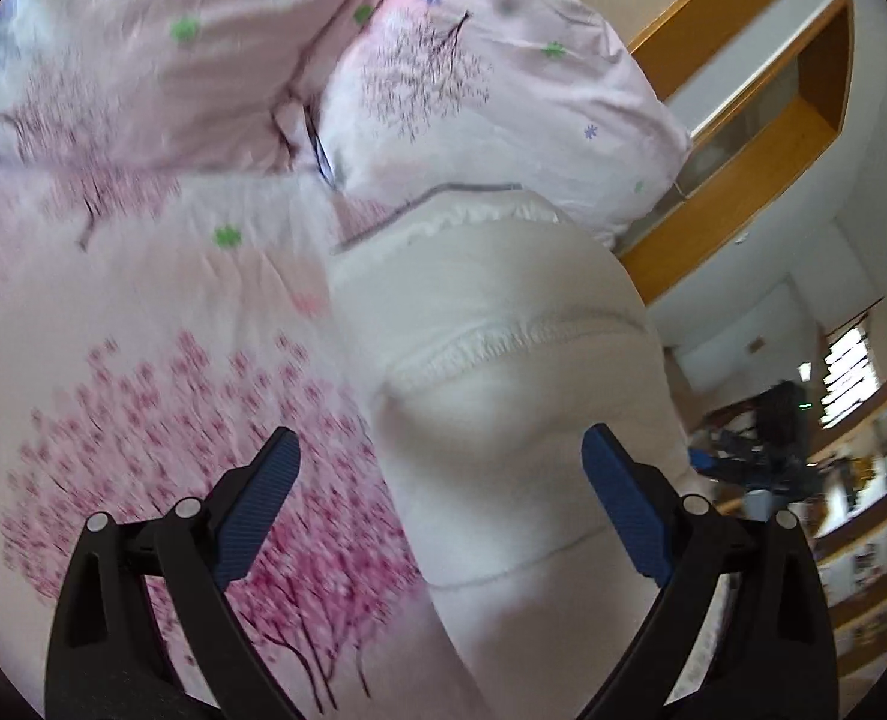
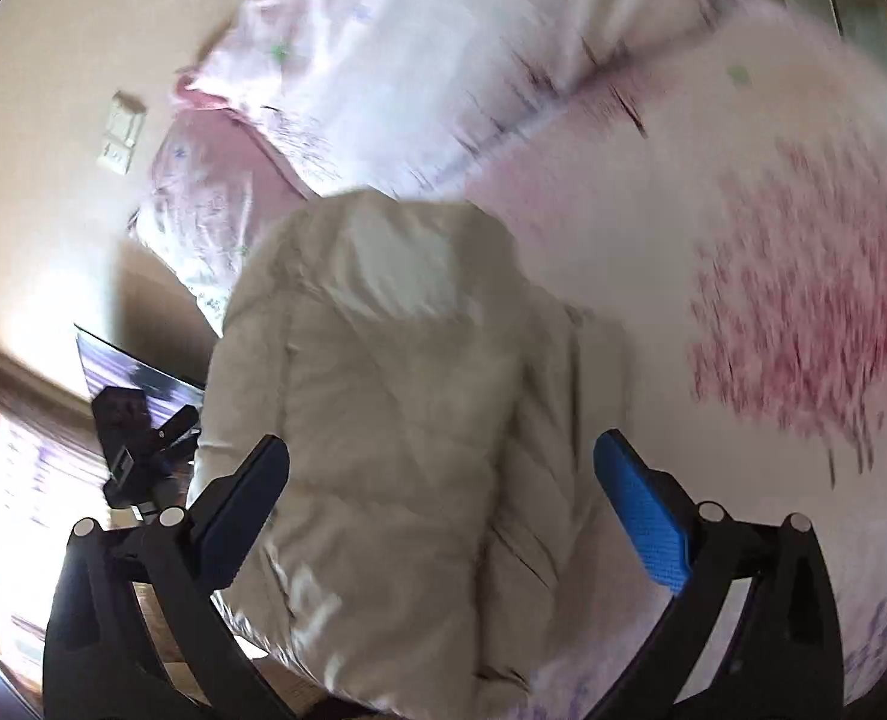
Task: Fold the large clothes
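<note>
Padded cream jacket (image 2: 395, 396) lies on bed, on pink blossom-print bedsheet (image 1: 161, 420), one cuffed sleeve (image 1: 503, 360) stretching toward floral pillows (image 1: 503, 96) at bed head. Left hand-held gripper (image 1: 437, 468): jaws spread wide above sleeve, blue pads clear of fabric. Right hand-held gripper (image 2: 440, 474): jaws spread wide over jacket body, nothing pinched. Wooden wall shelf (image 1: 761, 120) beyond pillows; contents not discernible. Both views motion-blurred.

Bed w/ pink blossom sheet (image 1: 143, 312), wood headboard (image 1: 737, 180), cream wall (image 2: 53, 150), bright window (image 2: 17, 480), cluttered shelves (image 1: 863, 516).
</note>
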Demonstrator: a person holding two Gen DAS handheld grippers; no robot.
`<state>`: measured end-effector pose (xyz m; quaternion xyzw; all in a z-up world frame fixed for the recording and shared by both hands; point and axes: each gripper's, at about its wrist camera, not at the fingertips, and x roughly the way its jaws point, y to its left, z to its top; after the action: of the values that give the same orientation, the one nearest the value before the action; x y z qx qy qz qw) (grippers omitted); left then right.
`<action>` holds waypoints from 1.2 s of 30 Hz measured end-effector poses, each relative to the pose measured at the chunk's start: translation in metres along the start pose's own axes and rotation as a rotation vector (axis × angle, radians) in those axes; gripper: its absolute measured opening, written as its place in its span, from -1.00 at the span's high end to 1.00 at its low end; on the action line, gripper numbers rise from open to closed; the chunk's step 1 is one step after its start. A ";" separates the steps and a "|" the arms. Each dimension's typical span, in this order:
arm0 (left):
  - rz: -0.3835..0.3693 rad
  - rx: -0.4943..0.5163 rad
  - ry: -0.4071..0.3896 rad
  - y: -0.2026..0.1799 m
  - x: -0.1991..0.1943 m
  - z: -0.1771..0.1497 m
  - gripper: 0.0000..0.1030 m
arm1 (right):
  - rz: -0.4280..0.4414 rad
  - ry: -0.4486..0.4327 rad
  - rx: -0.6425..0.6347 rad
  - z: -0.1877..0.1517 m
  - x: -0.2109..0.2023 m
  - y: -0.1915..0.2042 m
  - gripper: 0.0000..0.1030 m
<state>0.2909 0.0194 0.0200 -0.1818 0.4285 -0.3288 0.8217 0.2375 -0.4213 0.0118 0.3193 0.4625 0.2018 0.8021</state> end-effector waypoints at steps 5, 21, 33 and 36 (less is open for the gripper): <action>-0.052 0.011 0.083 -0.006 0.014 -0.009 -0.85 | 0.076 0.131 0.126 -0.003 0.026 -0.031 -0.97; -0.193 -0.030 0.173 -0.011 0.049 -0.010 -0.97 | 0.194 0.292 0.090 0.008 0.070 -0.017 -0.97; -0.220 -0.043 0.116 -0.008 0.041 -0.020 -0.62 | 0.300 0.187 0.016 0.001 0.069 0.002 -0.19; -0.214 -0.018 0.099 -0.012 0.034 -0.019 -0.45 | 0.314 0.143 0.015 -0.002 0.062 0.007 -0.03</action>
<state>0.2848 -0.0132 -0.0043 -0.2173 0.4497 -0.4192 0.7582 0.2659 -0.3765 -0.0222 0.3783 0.4644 0.3435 0.7233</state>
